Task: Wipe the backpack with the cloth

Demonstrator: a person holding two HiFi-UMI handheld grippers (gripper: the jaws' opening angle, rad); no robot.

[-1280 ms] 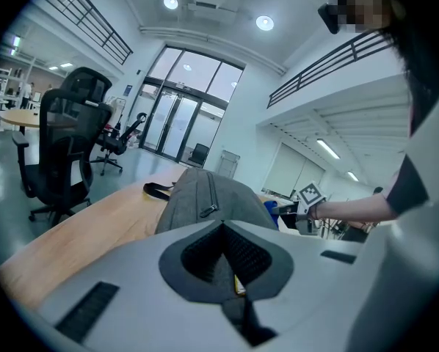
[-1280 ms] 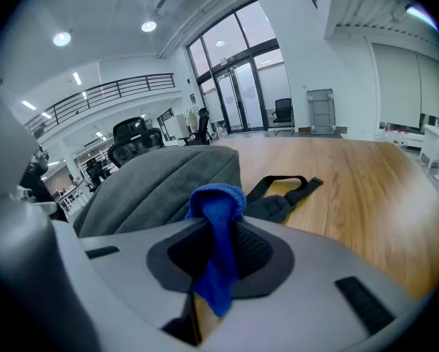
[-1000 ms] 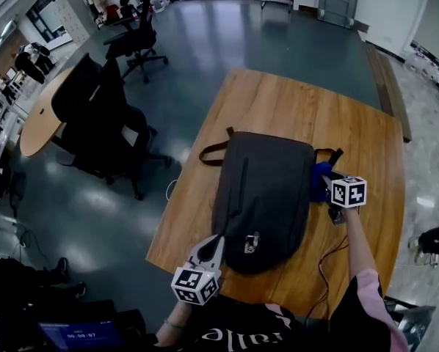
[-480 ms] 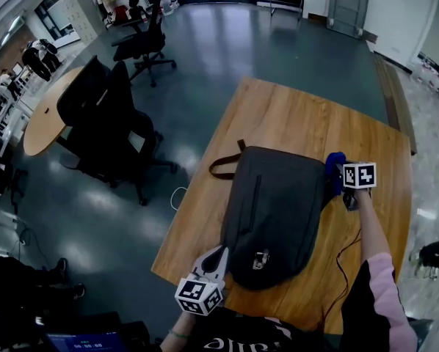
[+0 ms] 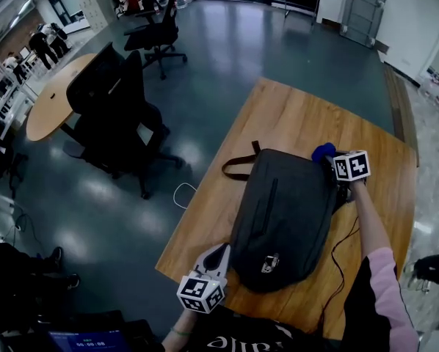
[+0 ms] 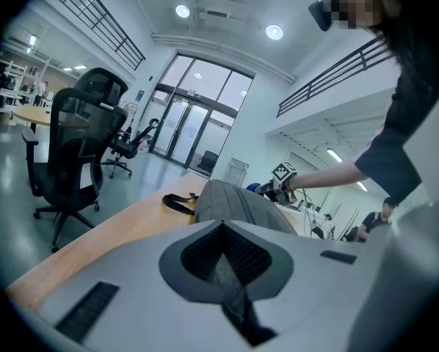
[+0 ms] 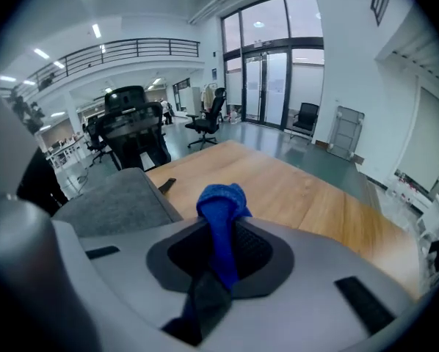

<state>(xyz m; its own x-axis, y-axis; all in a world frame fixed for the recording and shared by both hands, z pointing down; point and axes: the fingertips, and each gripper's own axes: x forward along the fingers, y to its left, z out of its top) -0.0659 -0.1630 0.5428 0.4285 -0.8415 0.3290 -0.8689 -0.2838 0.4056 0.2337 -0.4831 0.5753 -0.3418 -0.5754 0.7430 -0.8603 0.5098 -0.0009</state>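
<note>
A dark grey backpack (image 5: 285, 215) lies flat on the wooden table (image 5: 293, 119), its brown strap (image 5: 238, 169) at the far left corner. My right gripper (image 5: 335, 164) is shut on a blue cloth (image 5: 323, 152) at the backpack's far right corner. In the right gripper view the cloth (image 7: 221, 204) sticks up from the closed jaws (image 7: 219, 229), with the backpack (image 7: 120, 200) to the left. My left gripper (image 5: 218, 254) rests at the backpack's near left edge, shut with nothing seen in it. In the left gripper view, the left gripper (image 6: 221, 226) points along the backpack (image 6: 230, 202).
A black cable (image 5: 343, 244) runs over the table beside my right arm. Black office chairs (image 5: 120, 101) and a round table (image 5: 54, 105) stand on the floor to the left. A white cord (image 5: 183, 193) lies by the table's left edge.
My right gripper has carried the cloth along the backpack's right side to its far corner. The left gripper has stayed at the near end.
</note>
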